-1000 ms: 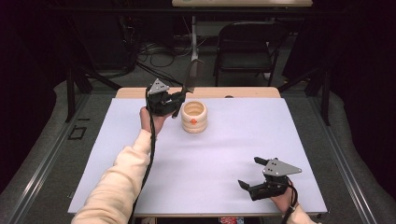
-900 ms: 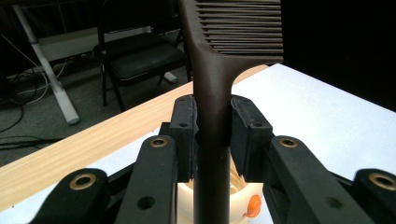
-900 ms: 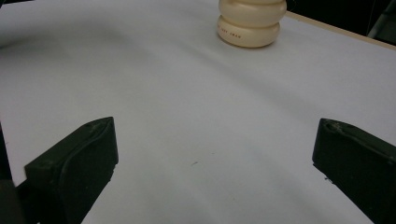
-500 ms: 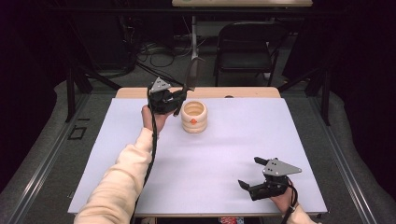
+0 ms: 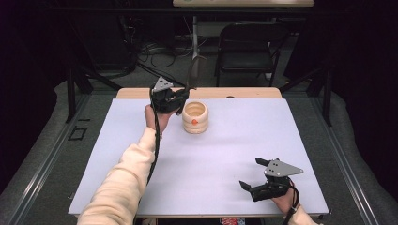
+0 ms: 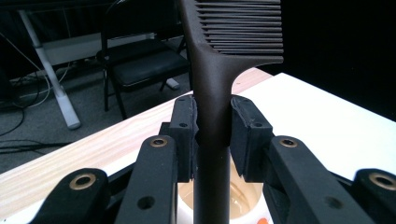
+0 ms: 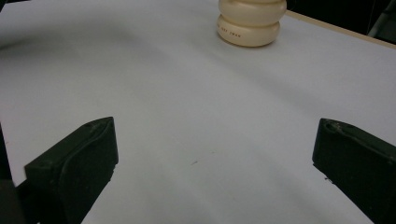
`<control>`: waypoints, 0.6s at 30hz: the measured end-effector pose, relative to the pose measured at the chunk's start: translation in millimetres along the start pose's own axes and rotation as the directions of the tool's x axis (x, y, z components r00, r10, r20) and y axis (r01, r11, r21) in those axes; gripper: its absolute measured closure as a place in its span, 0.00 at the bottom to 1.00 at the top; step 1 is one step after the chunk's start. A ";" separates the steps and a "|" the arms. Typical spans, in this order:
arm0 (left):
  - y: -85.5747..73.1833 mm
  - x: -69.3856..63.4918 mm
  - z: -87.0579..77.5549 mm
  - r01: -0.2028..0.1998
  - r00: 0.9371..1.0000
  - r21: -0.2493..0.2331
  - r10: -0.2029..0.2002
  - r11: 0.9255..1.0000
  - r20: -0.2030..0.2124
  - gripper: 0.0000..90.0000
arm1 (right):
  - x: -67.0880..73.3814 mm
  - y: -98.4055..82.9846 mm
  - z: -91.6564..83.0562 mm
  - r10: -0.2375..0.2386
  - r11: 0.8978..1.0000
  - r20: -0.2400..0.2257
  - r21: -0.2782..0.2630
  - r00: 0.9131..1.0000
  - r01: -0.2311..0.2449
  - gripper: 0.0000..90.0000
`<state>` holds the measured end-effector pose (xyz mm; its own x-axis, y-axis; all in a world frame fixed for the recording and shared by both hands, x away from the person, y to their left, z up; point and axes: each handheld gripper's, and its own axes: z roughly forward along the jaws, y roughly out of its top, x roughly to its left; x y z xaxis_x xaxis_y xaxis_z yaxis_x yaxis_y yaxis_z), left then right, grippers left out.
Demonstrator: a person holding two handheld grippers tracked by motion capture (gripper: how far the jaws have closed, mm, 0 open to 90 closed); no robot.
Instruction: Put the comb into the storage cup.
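Left gripper view: tool (image 6: 212,135) clamps comb (image 6: 219,70) (upright).

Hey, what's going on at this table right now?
A person is working with a gripper in each hand at a white table. The left gripper is clamped on the handle of a dark comb, holding it upright, teeth end up, at the near rim of a cream ribbed holder at the table's far side. The comb's handle points down toward the holder's opening. The right gripper rests near the table's front right corner, jaws open and empty.
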<state>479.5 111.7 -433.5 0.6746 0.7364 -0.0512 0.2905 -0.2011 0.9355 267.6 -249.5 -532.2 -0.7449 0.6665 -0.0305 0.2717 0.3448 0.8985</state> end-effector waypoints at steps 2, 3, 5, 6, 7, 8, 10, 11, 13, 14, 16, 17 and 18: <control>0.5 -0.7 1.2 -0.001 1.000 -0.004 0.001 1.000 0.000 0.80 | 0.0 0.0 0.1 -0.001 1.000 0.000 0.000 1.000 0.001 0.00; 0.7 -1.2 1.9 -0.002 1.000 -0.007 0.002 1.000 -0.001 0.80 | 0.1 0.0 0.0 0.000 1.000 -0.001 0.000 1.000 0.000 0.00; 0.9 -1.7 3.3 -0.002 1.000 -0.009 0.002 1.000 0.002 0.80 | 0.1 0.0 -0.1 0.001 1.000 0.000 -0.001 1.000 -0.001 0.00; 1.0 -1.9 4.2 -0.004 1.000 -0.011 0.004 1.000 0.003 0.80 | 0.1 -0.1 0.0 0.002 1.000 -0.001 -0.002 1.000 -0.002 0.00; 1.0 -2.3 4.9 0.000 1.000 -0.012 0.000 1.000 0.005 0.80 | 0.1 -0.1 0.0 0.002 1.000 -0.001 -0.001 1.000 -0.002 0.00; 1.0 -2.7 5.7 0.002 1.000 -0.013 -0.002 1.000 0.003 0.80 | 0.1 -0.1 0.0 0.002 1.000 -0.001 -0.001 1.000 -0.002 0.00; 1.1 -2.9 6.8 -0.001 1.000 -0.018 0.001 1.000 0.004 0.80 | 0.1 0.0 -0.1 0.000 1.000 -0.001 0.000 1.000 0.000 0.00; 1.2 -3.1 7.4 0.000 1.000 -0.019 0.001 1.000 0.004 0.80 | 0.2 0.0 -0.1 0.002 1.000 -0.001 0.000 1.000 -0.002 0.00; 1.4 -3.5 8.6 0.000 1.000 -0.024 0.000 1.000 0.002 0.80 | 0.0 -0.1 0.0 0.002 1.000 -0.002 -0.002 1.000 -0.002 0.00; 1.5 -3.4 9.2 0.001 1.000 -0.027 -0.001 1.000 0.004 0.80 | 0.0 -0.1 0.0 0.000 1.000 -0.001 -0.002 1.000 0.000 0.00; 1.8 -3.4 10.1 0.001 1.000 -0.033 -0.001 0.999 0.003 0.80 | 0.1 0.0 -0.1 0.001 1.000 -0.001 -0.001 1.000 -0.001 0.00; 1.9 -3.3 10.7 0.002 1.000 -0.035 -0.002 0.999 0.004 0.80 | 0.1 0.0 0.0 0.001 1.000 -0.001 -0.002 1.000 -0.001 0.00; 2.0 -3.2 11.2 0.005 1.000 -0.039 -0.005 0.999 0.005 0.80 | 0.0 -0.1 0.0 0.002 1.000 -0.002 -0.002 1.000 -0.002 0.00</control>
<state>485.6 101.7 -435.4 0.6766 0.7342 -0.0573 0.2672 -0.1722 0.9481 267.6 -249.5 -532.3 -0.7456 0.6658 -0.0280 0.2717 0.3421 0.8995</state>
